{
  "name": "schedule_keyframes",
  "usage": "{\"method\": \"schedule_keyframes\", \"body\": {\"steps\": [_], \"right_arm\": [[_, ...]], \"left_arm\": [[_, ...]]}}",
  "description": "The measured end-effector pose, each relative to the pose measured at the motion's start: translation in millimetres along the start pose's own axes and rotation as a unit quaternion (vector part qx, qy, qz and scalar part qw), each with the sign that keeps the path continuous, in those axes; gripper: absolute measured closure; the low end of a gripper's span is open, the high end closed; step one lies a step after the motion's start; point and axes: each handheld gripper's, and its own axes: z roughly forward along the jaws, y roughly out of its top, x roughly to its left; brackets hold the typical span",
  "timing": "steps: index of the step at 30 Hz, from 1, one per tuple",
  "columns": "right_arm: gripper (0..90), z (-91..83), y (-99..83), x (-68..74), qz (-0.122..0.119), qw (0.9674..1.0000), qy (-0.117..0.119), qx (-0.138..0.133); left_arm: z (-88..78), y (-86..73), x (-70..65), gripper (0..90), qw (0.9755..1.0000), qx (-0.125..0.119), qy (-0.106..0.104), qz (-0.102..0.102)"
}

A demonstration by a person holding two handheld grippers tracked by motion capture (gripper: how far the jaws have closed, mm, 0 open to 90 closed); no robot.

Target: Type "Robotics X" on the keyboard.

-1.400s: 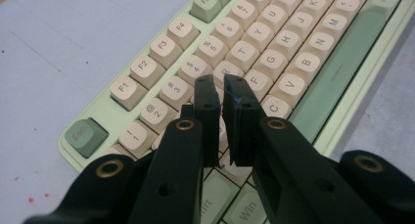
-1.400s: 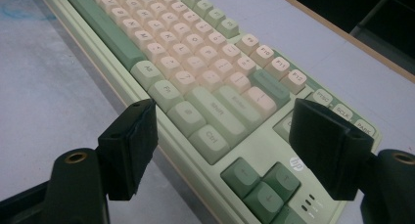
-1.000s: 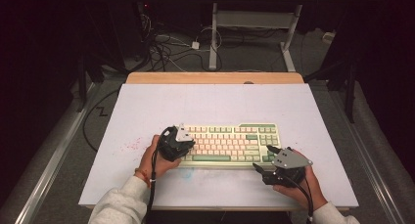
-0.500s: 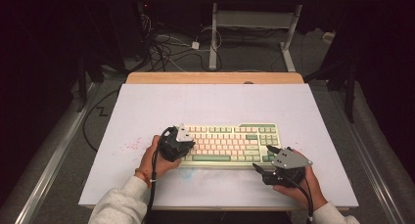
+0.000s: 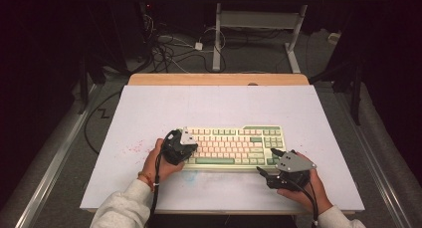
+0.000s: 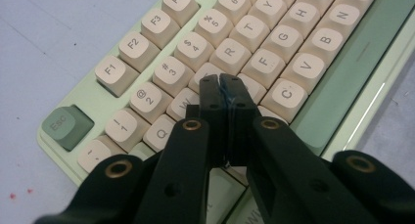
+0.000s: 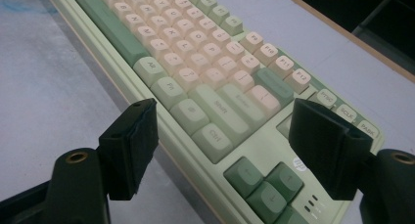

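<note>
Your left gripper [image 6: 219, 79] — jaws pressed together, just closed, nothing between — sits over the keyboard [image 5: 234, 147] at the table [image 5: 219, 103] front. Your right gripper [image 7: 222, 145] straddles its corner — jaws spread.

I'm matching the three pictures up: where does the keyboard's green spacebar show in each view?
High view: spacebar on the keyboard's near edge, just right of the shut left gripper.
Left gripper view: spacebar at right, running to the upper corner.
Right gripper view: spacebar at upper left.
Shared landmark: the pale green keyboard case.
</note>
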Motion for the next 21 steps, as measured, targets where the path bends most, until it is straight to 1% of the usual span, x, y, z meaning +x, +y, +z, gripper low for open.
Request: {"method": "schedule_keyframes", "body": {"steps": [3, 7, 9, 11, 12, 13, 15, 16, 17, 18, 21], "right_arm": [[27.5, -1.4, 0.7, -1.1, 0.002, 1.0000, -0.003, -0.005], [27.5, -1.3, 0.1, -1.6, 0.002, 1.0000, -0.004, -0.003], [27.5, -1.5, 0.5, -1.4, 0.001, 1.0000, -0.003, -0.005], [27.4, -1.4, 0.5, -1.3, 0.001, 1.0000, -0.004, -0.004], [27.3, -1.4, 0.4, -1.4, 0.002, 1.0000, -0.004, -0.004], [27.2, -1.5, 0.2, -1.6, 0.002, 1.0000, -0.004, -0.004], [27.2, -1.5, 0.1, -1.8, 0.004, 1.0000, -0.005, -0.004], [27.2, -1.6, 0.2, -1.8, 0.004, 1.0000, -0.005, -0.004], [27.2, -1.7, 0.2, -1.8, 0.004, 1.0000, -0.004, -0.004], [27.2, -1.6, 0.2, -1.7, 0.004, 1.0000, -0.004, -0.004], [27.2, -1.2, 0.1, -1.6, 0.002, 1.0000, -0.003, -0.003]], "left_arm": [[-4.8, 1.4, 0.4, 83.2, 0.9999, -0.010, -0.002, -0.003], [-11.7, 4.1, -0.7, 80.7, 0.9996, -0.028, 0.000, -0.002], [-14.2, 4.9, -1.5, 75.5, 0.9993, -0.037, 0.003, -0.001], [-15.9, 5.6, -1.4, 71.5, 0.9991, -0.041, 0.009, -0.003], [-16.6, 5.6, -1.2, 67.6, 0.9990, -0.043, 0.011, -0.005], [-17.5, 5.4, -1.0, 65.7, 0.9988, -0.047, 0.014, -0.007], [-19.2, 5.1, -0.2, 63.3, 0.9984, -0.053, 0.016, -0.007], [-19.5, 5.2, -0.5, 60.7, 0.9982, -0.055, 0.022, -0.010], [-20.1, 5.0, -0.6, 58.6, 0.9980, -0.058, 0.023, -0.011], [-20.7, 5.1, -0.7, 57.9, 0.9978, -0.061, 0.023, -0.012], [-22.5, 5.6, -2.1, 53.5, 0.9974, -0.065, 0.029, -0.010]]}}
